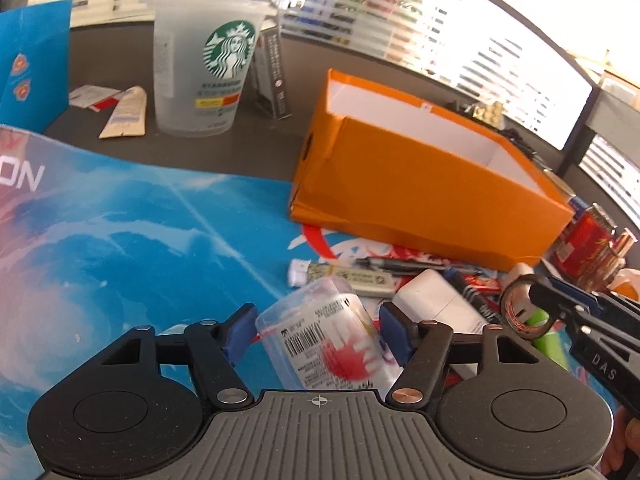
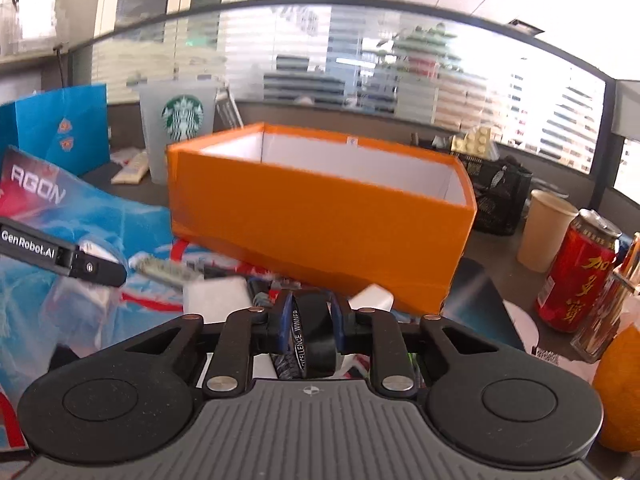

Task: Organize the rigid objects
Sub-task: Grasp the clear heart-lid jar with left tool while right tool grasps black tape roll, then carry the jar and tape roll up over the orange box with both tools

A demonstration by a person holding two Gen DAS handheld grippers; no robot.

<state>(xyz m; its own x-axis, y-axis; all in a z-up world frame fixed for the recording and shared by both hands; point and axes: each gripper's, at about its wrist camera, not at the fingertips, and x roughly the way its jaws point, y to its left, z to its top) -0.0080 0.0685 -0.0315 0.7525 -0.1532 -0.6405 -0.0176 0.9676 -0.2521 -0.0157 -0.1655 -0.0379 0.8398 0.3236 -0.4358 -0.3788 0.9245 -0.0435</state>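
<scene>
Your left gripper (image 1: 316, 330) straddles a clear plastic container (image 1: 320, 340) with a barcode label and red print, which lies on the blue printed mat (image 1: 120, 248). The blue pads (image 1: 394, 334) stand on either side of it; whether they press on it cannot be told from the left wrist view.

Your right gripper (image 2: 310, 320) is clamped narrowly on a dark tape roll (image 2: 316, 332), held on edge between the pads; the left wrist view shows the same roll (image 1: 526, 306) at the fingertips.

The orange box (image 2: 320, 232), open-topped with a white interior, sits at the far edge of the mat. A clutter of pens, a white adapter (image 1: 438, 300) and small packets lies along its near wall.

A frosted cup (image 1: 204, 68) stands on the worktop (image 1: 256, 144) beyond the mat. A red can (image 2: 576, 276) stands at the worktop's right edge.
</scene>
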